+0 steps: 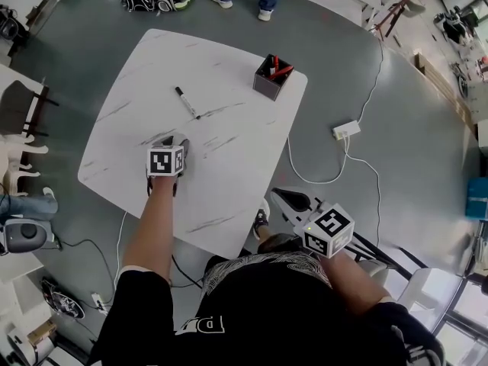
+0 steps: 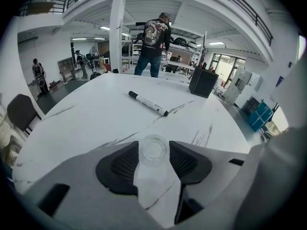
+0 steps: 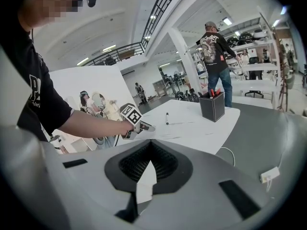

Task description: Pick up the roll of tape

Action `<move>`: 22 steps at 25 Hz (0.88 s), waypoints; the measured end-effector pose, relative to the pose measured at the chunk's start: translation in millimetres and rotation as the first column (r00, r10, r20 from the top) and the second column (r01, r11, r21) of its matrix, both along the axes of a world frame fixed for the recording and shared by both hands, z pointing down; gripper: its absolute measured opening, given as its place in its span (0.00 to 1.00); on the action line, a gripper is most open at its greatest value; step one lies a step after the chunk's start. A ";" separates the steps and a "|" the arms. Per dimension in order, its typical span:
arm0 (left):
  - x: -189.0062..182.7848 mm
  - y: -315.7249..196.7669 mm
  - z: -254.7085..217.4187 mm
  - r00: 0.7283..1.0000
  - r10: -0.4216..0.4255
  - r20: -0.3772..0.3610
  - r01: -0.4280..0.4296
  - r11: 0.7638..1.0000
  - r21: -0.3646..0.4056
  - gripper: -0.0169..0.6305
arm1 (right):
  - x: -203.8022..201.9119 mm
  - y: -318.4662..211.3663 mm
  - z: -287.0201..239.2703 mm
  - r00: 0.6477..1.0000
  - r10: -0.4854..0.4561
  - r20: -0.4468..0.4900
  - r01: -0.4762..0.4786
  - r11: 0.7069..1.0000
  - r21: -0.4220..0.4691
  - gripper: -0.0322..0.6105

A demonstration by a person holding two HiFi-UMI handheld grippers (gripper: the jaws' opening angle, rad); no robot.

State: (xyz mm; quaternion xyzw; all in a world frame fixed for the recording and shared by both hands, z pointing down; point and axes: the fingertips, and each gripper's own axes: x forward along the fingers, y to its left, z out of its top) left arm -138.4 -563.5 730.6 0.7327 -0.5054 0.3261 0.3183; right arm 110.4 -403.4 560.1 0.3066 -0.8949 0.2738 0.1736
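Left gripper view shows a clear roll of tape point(image 2: 153, 151) lying flat.

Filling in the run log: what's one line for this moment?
left tongs: astride clear tape roll on white table, grip unconfirmed | right tongs: shut, empty, off table | marker: untouched

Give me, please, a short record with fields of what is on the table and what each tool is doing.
table: white marbled top, rounded corners
roll of tape: clear, lying flat on the table between the left tool's jaws
left tool: down at the table, pads against both sides of the roll
right tool: off the table's near right edge, jaws together, empty
marker: lying loose mid-table, apart from the roll
pen holder: black box at the far right corner, red items inside
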 end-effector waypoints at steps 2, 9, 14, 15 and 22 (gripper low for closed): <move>2.3 6.9 -7.0 1.000 0.009 0.001 -0.009 1.000 0.003 0.35 | -4.4 4.0 -2.6 1.000 0.004 0.008 -0.004 1.000 0.004 0.05; 2.6 42.3 -40.3 0.997 0.071 -0.012 -0.070 0.996 0.051 0.35 | -36.4 27.8 -13.4 0.999 -0.010 0.035 0.008 0.999 0.044 0.05; -5.8 73.9 -77.2 0.994 0.106 -0.017 -0.103 0.988 0.114 0.35 | -57.3 47.6 -27.0 0.999 -0.024 0.039 0.021 0.997 0.077 0.05; -7.2 80.2 -83.3 0.993 0.113 -0.017 -0.110 0.986 0.127 0.35 | -61.1 50.8 -29.5 0.999 -0.027 0.039 0.024 0.996 0.084 0.05; -20.2 133.4 -127.5 0.988 0.137 -0.068 -0.120 0.970 0.211 0.35 | -89.0 72.4 -47.8 0.998 -0.053 0.023 0.049 0.989 0.142 0.05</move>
